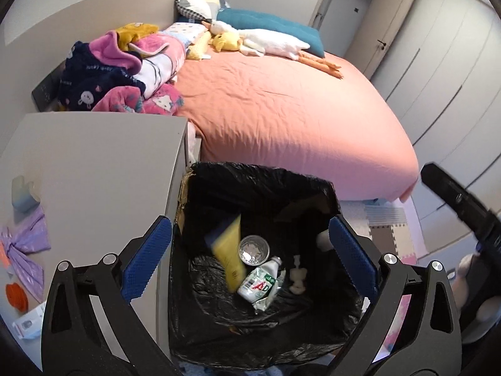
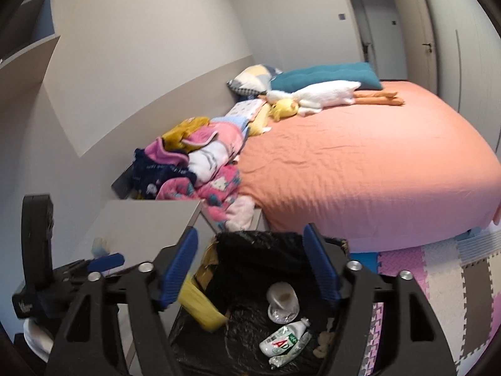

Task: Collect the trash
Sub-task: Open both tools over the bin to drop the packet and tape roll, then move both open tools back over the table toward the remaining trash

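Observation:
A bin lined with a black bag (image 1: 260, 178) stands between a grey cabinet and the bed. Inside it lie a white AD bottle (image 1: 258, 285), a clear plastic cup (image 1: 254, 249), a small cream scrap (image 1: 297, 279) and a yellow tube (image 1: 230, 257), which is blurred and leans against the left wall. My left gripper (image 1: 249, 228) hovers over the bin, open, with nothing between its blue pads. My right gripper (image 2: 250, 235) is also open above the bin (image 2: 281, 241), over the yellow tube (image 2: 200, 307), the cup (image 2: 281, 297) and the bottle (image 2: 281, 341). Neither gripper touches anything.
The grey cabinet (image 1: 94, 172) left of the bin carries a purple foil wrapper (image 1: 25, 250), an orange item (image 1: 15, 294) and a pale cup (image 1: 23, 194). Behind is the bed with an orange sheet (image 1: 297, 109) and a clothes pile (image 1: 125, 72). Foam mats (image 2: 438, 282) cover the floor.

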### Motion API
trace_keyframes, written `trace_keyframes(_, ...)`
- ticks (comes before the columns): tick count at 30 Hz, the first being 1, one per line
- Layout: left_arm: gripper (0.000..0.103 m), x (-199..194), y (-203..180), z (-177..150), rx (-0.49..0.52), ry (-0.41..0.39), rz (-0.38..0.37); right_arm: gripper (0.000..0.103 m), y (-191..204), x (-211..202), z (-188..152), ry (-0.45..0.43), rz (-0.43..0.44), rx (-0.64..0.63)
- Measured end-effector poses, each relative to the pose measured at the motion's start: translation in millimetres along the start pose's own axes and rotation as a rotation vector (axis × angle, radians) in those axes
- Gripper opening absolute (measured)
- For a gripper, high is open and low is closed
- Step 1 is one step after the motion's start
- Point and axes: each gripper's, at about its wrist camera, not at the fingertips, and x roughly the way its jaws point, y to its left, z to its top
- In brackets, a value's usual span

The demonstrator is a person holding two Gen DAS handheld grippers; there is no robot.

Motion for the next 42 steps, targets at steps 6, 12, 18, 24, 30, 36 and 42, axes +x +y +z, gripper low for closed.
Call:
trace_keyframes(6, 0.097, -0.6, 2.7, -1.9, -0.002, 0.0, 0.001, 0.08, 1.1, 2.6, -0.4, 0.003, -0.001, 0.009)
trace_keyframes(12, 0.097, -4.1, 2.5, -2.9, 0.01, -0.012, 0.004, 0.08, 7.0, 9.1, -0.7, 0.012, 0.018, -0.004)
trace_keyframes(18, 0.097, -8.9, 10.9, -6.3, -0.01, -0.02, 0.022, 0.08, 20.0, 15.6, 0.0, 0.023, 0.052, -0.029)
trace_keyframes(24, 0.097, -19.0, 31.1, -13.1, -0.054, -0.033, 0.057, 0.08, 42.0, 24.9, -1.5, 0.035, 0.092, -0.065)
trace_keyframes(30, 0.097, -30.3, 54.7, -22.6, -0.113, -0.045, 0.102, 0.08, 66.7, 36.7, -5.3, 0.059, 0.143, -0.106)
trace_keyframes(36, 0.097, -43.9, 88.2, -36.2, -0.215, -0.053, 0.167, 0.08, 97.4, 48.4, -13.4, 0.09, 0.202, -0.168)
trace_keyframes(42, 0.097, -58.1, 121.1, -55.3, -0.344, -0.059, 0.247, 0.08, 129.3, 61.0, -22.1, 0.131, 0.273, -0.232)
